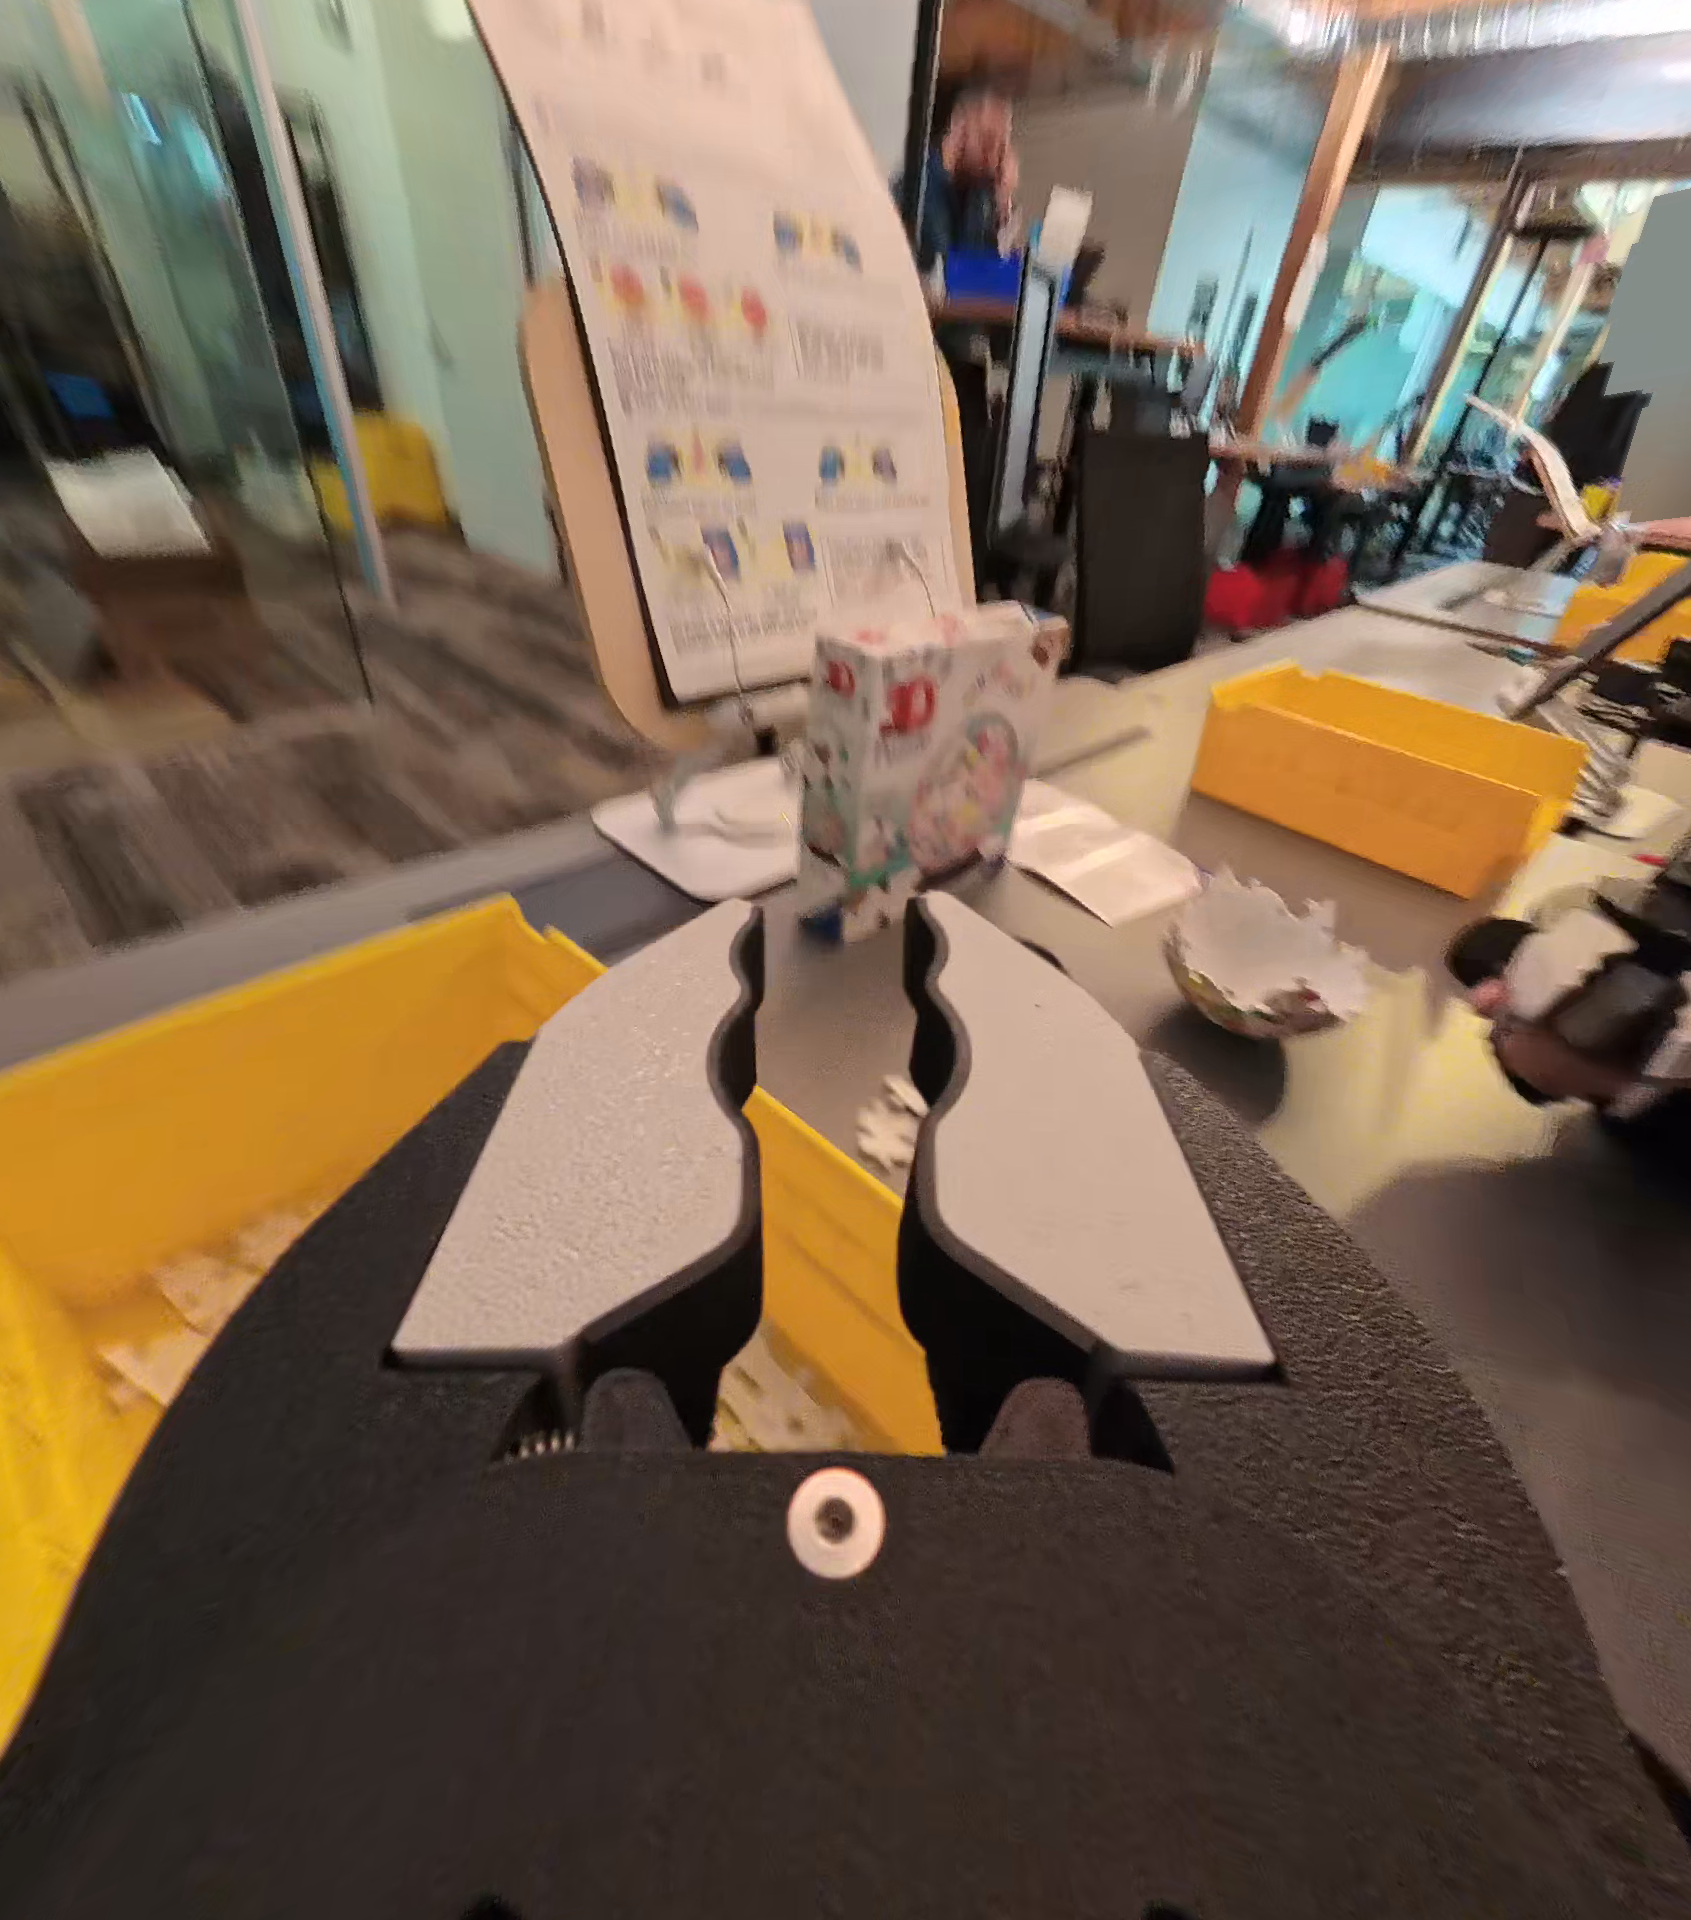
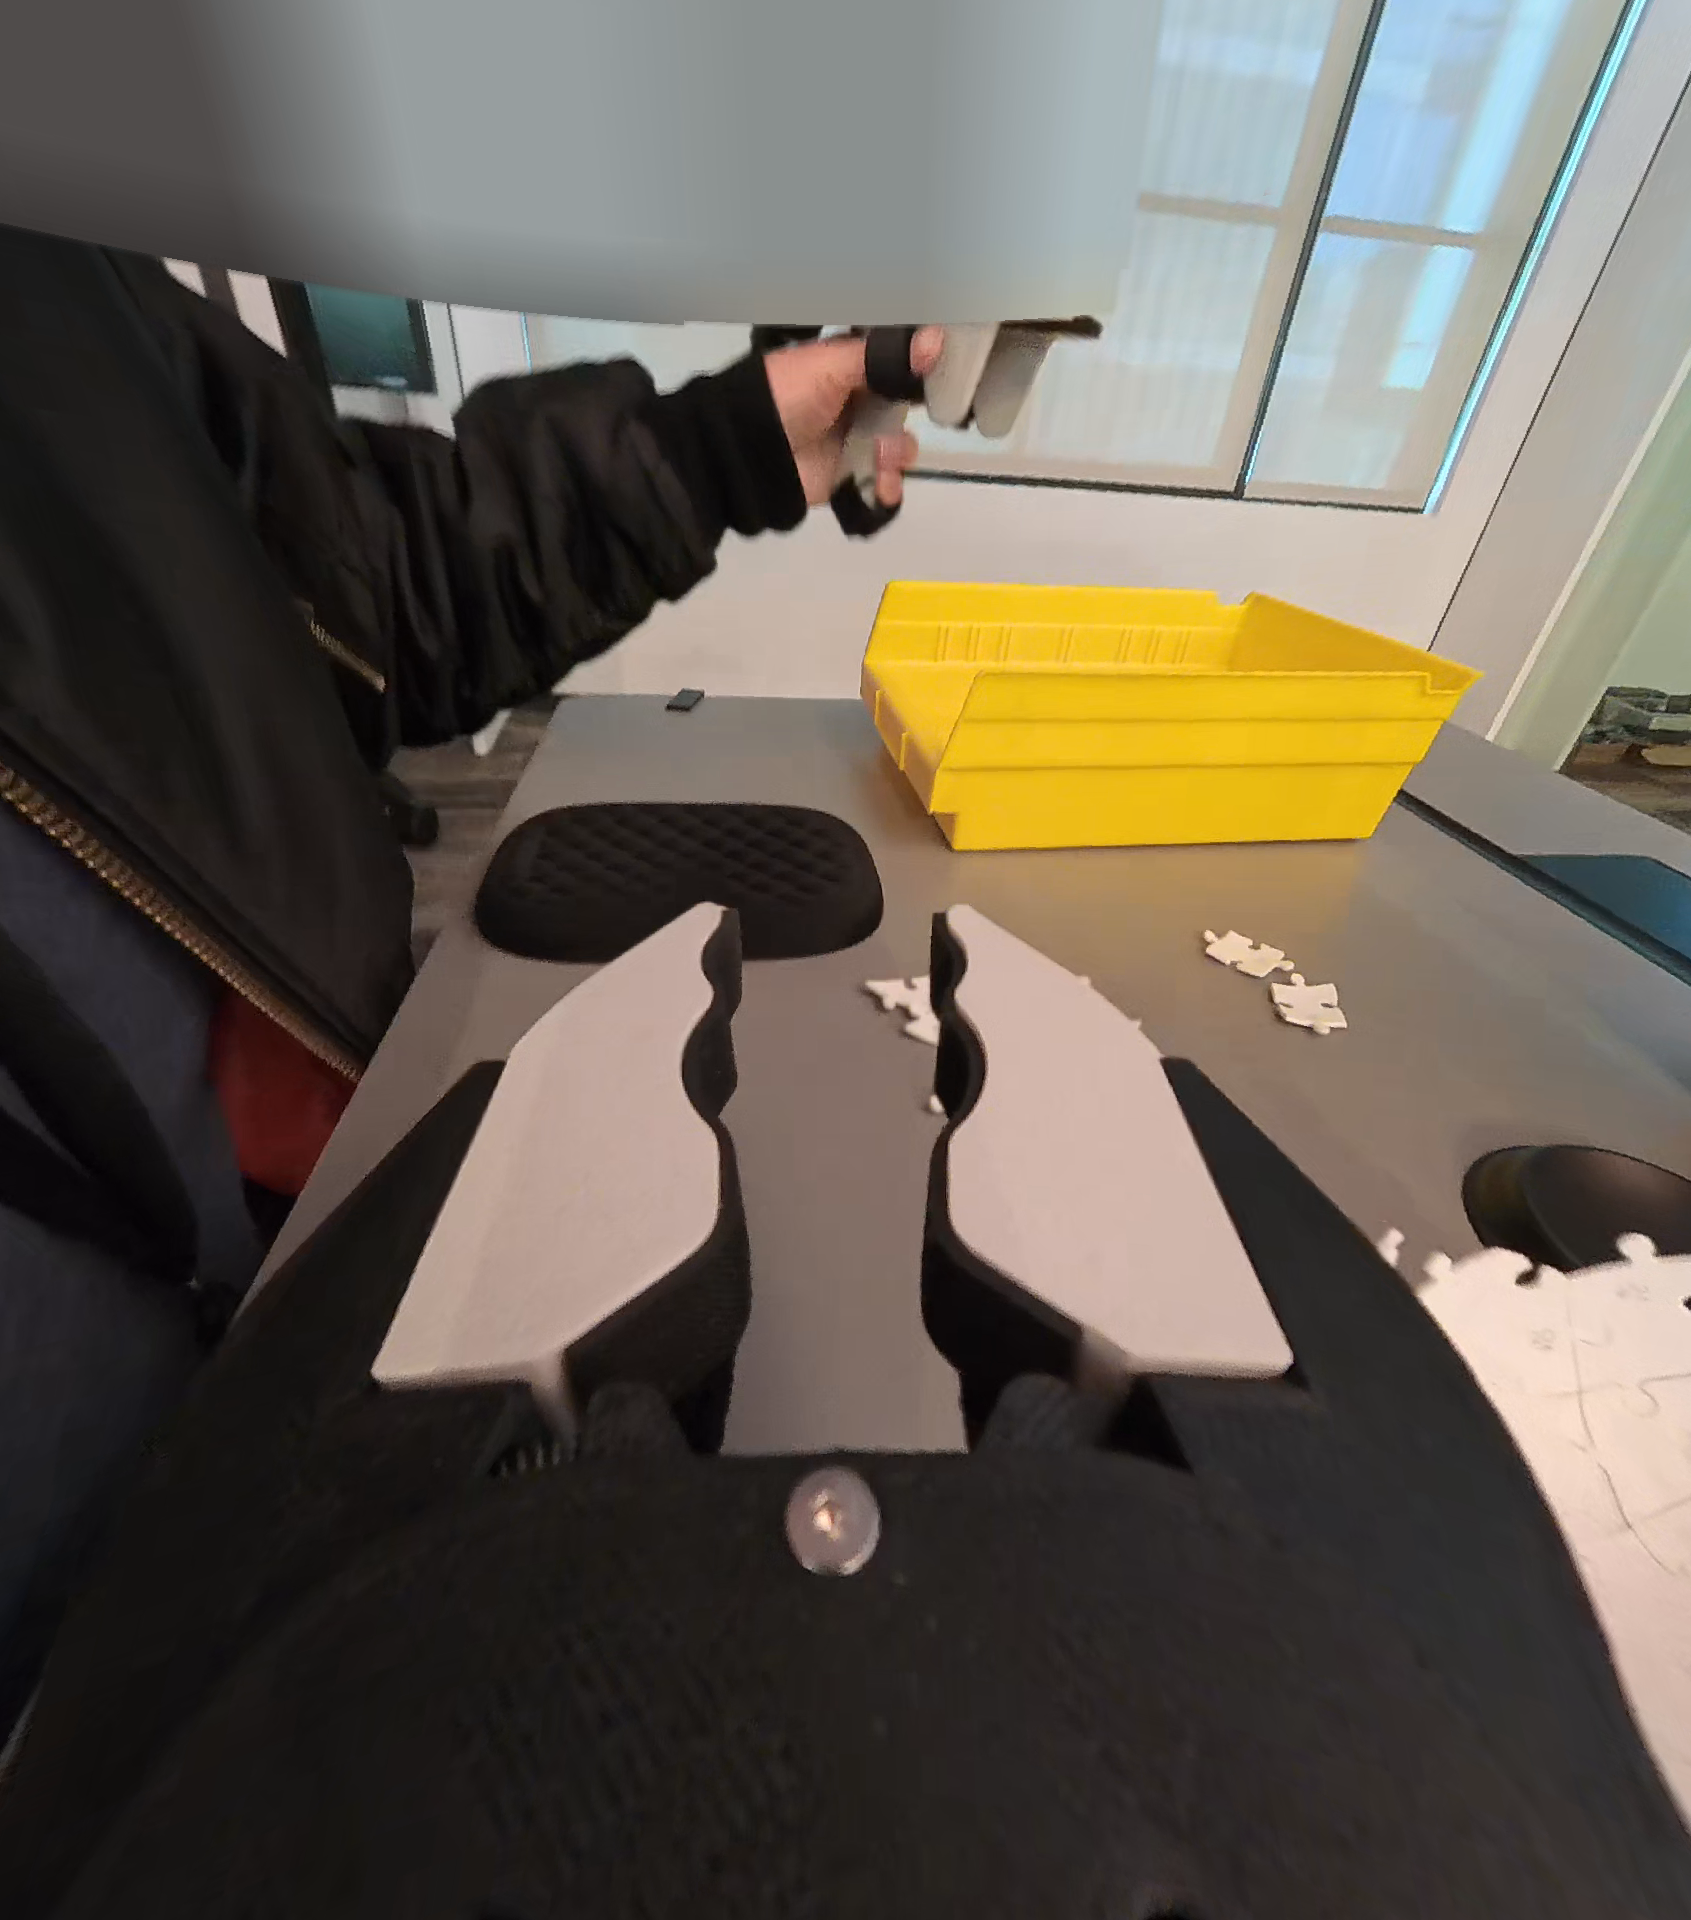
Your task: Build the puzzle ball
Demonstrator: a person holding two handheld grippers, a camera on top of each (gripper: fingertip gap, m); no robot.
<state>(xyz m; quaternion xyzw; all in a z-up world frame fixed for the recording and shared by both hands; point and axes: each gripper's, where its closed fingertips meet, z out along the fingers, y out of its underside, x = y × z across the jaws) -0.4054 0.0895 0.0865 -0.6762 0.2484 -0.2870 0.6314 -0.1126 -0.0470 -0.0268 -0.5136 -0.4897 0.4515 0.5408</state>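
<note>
The half-built puzzle ball (image 1: 1256,971), a white-lined bowl with jagged edges, sits on the grey table right of my left gripper. It also fills the lower right of the right wrist view (image 2: 1641,1455). My left gripper (image 1: 833,925) is open and empty, held above a yellow bin (image 1: 145,1132) with several loose pieces in it. My right gripper (image 2: 836,925) is open and empty, low over the table. Loose white puzzle pieces (image 2: 1272,971) lie on the table ahead of it, one (image 2: 903,1003) beside its right finger.
The puzzle box (image 1: 908,769) stands ahead of the left gripper, with an instruction sheet (image 1: 747,353) on a stand behind it. A second yellow bin (image 1: 1381,769) sits far right. A black pad (image 2: 680,878) and a black round stand (image 2: 1630,1216) lie on the table. Left tips to right tips: about 35 centimeters.
</note>
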